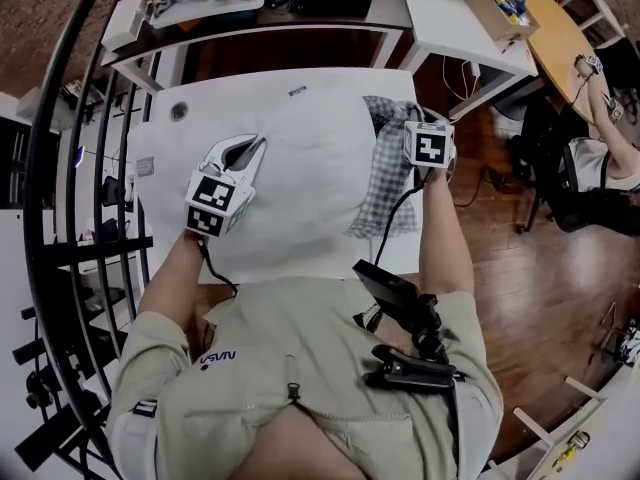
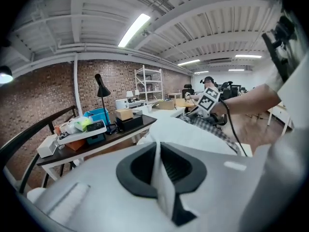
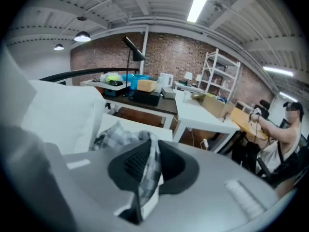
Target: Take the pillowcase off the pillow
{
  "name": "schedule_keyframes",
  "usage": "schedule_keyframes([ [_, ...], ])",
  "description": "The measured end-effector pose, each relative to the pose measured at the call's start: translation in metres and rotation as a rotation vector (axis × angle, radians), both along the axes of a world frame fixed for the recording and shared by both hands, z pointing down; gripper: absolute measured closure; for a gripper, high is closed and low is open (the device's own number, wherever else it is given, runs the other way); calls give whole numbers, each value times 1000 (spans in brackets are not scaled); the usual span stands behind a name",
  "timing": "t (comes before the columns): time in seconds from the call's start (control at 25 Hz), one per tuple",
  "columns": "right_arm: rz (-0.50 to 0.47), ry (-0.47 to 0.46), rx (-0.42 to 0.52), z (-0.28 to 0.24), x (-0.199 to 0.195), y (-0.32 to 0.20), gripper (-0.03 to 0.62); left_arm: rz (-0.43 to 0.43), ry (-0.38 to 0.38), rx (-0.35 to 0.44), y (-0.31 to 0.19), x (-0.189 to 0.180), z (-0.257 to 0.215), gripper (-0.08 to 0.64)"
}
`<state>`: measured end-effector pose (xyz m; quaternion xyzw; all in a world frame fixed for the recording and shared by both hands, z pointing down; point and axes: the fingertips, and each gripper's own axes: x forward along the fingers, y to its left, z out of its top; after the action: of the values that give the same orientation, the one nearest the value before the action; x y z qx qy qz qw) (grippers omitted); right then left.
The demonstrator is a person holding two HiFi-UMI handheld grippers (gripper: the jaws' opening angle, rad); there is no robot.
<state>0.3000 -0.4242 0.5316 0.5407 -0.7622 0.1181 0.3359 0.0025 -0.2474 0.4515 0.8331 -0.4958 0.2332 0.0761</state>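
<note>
L gripper [image 2: 157,158] jaws pinched tight on white pillow [image 1: 300,158] fabric, mid table [image 1: 160,183]. R gripper [image 3: 147,161] clamped on checked pillowcase [image 1: 392,173], bunched at pillow's 3 o'clock end. Cluttered dark desk [image 1: 250,28] at 12, white desk [image 1: 450,18] at 1, black railing [image 1: 70,128] at 9.

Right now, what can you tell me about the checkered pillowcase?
The pillowcase is thin, soft-looking cloth in grey and white checks. It is crumpled and bunched in folds at the right end of the white pillow, draping down along that edge. The right gripper has its jaws shut on a fold of it. Most of the pillow is already bare.
</note>
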Motion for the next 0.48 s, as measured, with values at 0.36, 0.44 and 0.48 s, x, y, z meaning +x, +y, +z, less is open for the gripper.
schedule_keyframes([
  [0.36,-114,-163,77,-34,-28,56,419,0,-115,60,-22,4,-3,379],
  [0.44,-136,-216,68,-42,-31,99,414,57,-120,93,8,19,-22,369],
  [0.48,-146,-239,47,-39,-33,124,408,97,-111,82,27,31,-24,351],
])
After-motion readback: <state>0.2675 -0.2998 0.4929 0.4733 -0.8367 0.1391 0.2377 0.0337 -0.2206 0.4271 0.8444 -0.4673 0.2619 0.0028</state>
